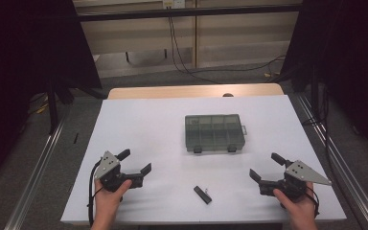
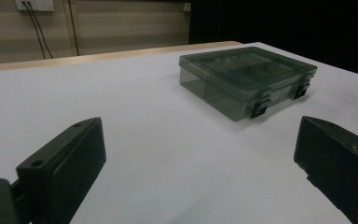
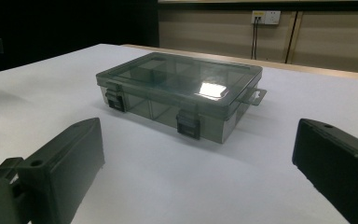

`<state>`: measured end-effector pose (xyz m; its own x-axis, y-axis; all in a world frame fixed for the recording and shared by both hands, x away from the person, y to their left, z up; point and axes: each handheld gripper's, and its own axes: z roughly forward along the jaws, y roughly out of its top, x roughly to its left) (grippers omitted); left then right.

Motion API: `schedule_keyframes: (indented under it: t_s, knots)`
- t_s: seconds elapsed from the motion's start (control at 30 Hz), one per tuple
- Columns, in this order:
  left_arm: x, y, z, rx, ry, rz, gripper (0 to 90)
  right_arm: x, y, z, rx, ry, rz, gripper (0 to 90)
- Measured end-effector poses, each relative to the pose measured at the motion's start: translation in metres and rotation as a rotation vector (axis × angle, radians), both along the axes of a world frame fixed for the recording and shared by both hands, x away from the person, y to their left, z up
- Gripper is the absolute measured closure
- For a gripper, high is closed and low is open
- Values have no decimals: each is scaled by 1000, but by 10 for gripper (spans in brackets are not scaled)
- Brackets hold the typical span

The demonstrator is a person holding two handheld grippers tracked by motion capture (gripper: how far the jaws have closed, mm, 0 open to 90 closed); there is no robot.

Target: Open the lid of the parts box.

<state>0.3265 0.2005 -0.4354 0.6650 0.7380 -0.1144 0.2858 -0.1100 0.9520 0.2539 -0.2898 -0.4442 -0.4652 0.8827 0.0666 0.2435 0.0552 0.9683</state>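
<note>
Resting near the front-left corner of the white table, the left gripper sits in the person's left hand with its jaws spread wide; nothing lies between them and they touch nothing. In the left gripper view the two black jaws stand far apart at the bottom corners, with bare white surface between them and the box beyond, up and to the right.

Between the two grippers, close to the front edge, a small black bar-shaped object lies flat on the table, apart from both tools. What it is cannot be told.

Farther back, about at the middle of the table, sits a smoky translucent compartment box. Its lid is down, and two dark latches on the side facing the person appear fastened. Dividers inside split it into several compartments. In the left gripper view a small blue spot shows through the lid; otherwise the contents cannot be made out.

At the front right, the right gripper is held by the right hand, jaws likewise wide apart, empty, and well clear of the box.
</note>
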Motion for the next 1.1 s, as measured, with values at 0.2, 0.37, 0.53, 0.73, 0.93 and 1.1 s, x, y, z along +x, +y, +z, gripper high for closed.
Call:
schedule_keyframes:
  t_s: [0.2, 0.37, 0.53, 0.73, 0.93, 1.1]
  knots:
    - [4, -10, 0, 8, 11, -6, 22, 5, 2, 2, -20, 0, -4, 21]
    - [7, -21, 0, 18, 21, -27, 25, 12, 5, 2, -46, 16, 0, 30]
    - [9, -29, 0, 21, 23, -38, 27, 16, 7, 2, -56, 30, 0, 33]
    - [12, -38, 0, 28, 28, -50, 30, 20, 7, 0, -64, 47, -3, 35]
    - [15, -46, 0, 39, 29, -62, 34, 25, 7, -1, -61, 50, -8, 40]
    - [17, -51, 0, 42, 30, -68, 36, 26, 7, -1, -65, 53, -6, 43]
